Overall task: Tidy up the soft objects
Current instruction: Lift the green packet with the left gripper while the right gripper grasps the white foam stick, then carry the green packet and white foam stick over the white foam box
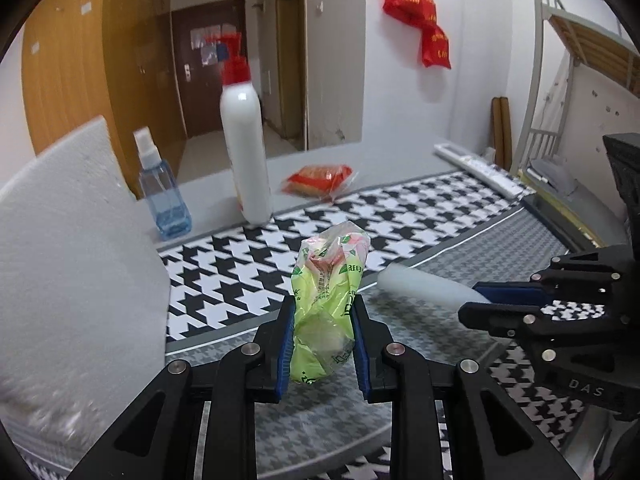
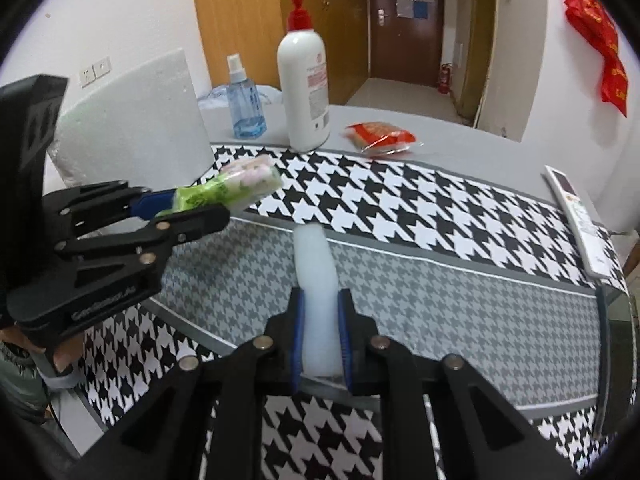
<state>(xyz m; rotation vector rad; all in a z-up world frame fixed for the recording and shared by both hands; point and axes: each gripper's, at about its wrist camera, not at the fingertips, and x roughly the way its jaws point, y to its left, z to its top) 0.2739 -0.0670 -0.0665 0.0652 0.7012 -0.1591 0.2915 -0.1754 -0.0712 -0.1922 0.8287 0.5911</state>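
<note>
My left gripper [image 1: 324, 308] is shut on a green plastic tissue pack [image 1: 328, 280], squeezing its lower half, and holds it clear above the houndstooth cloth [image 1: 240, 264]. The right wrist view shows that same left gripper [image 2: 200, 208] at the left with the pack [image 2: 240, 184] sticking out of it. My right gripper [image 2: 320, 300] is shut on a white foam strip [image 2: 314, 256] that stands up between its blue pads. In the left wrist view the right gripper [image 1: 476, 300] comes in from the right with the strip [image 1: 420, 284] pointing left.
A large white foam block [image 1: 72, 260] stands at the left. Behind the cloth are a blue spray bottle [image 1: 162, 196], a white pump bottle [image 1: 244, 152] and a red snack packet [image 1: 318, 178]. A white remote control [image 2: 576, 220] lies near the right table edge.
</note>
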